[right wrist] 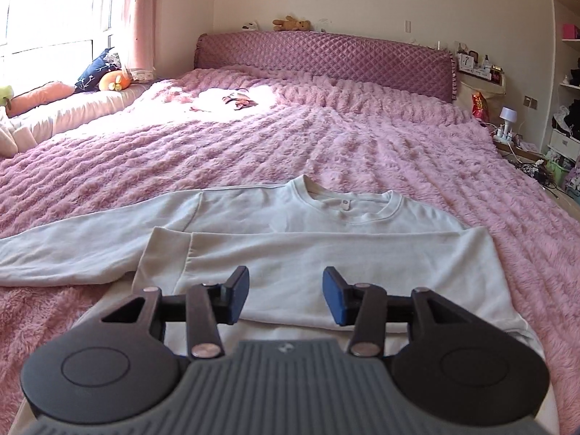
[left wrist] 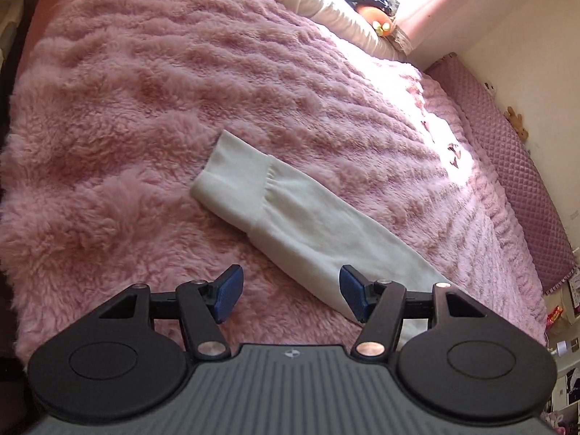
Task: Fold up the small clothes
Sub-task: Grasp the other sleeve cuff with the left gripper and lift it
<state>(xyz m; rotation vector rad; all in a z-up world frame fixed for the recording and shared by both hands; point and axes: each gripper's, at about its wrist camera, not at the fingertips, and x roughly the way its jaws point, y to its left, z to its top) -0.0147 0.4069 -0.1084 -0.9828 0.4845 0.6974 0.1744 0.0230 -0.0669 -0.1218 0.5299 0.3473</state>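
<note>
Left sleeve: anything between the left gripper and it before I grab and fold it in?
Nothing visible. The left gripper is open over the outstretched sleeve, which lies alone on the pink fleece blanket. The sweatshirt body it folds onto carries only the already folded right sleeve.

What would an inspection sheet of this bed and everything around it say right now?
Surface: pink fluffy blanket covering the bed, partly sunlit.
Job's things: white sweatshirt lying flat, neckline toward the headboard; one sleeve folded across the body, the other sleeve stretched out sideways.
Clutter: small dark item in the sun patch, too blurred to identify; cushions by the window.
Grippers: left gripper open above the outstretched sleeve; right gripper open above the sweatshirt's body; neither holds anything.
Cables: tangled cords on the floor beside the bed.
Surroundings: quilted headboard with a teddy bear on top, curtain, shelves.
</note>
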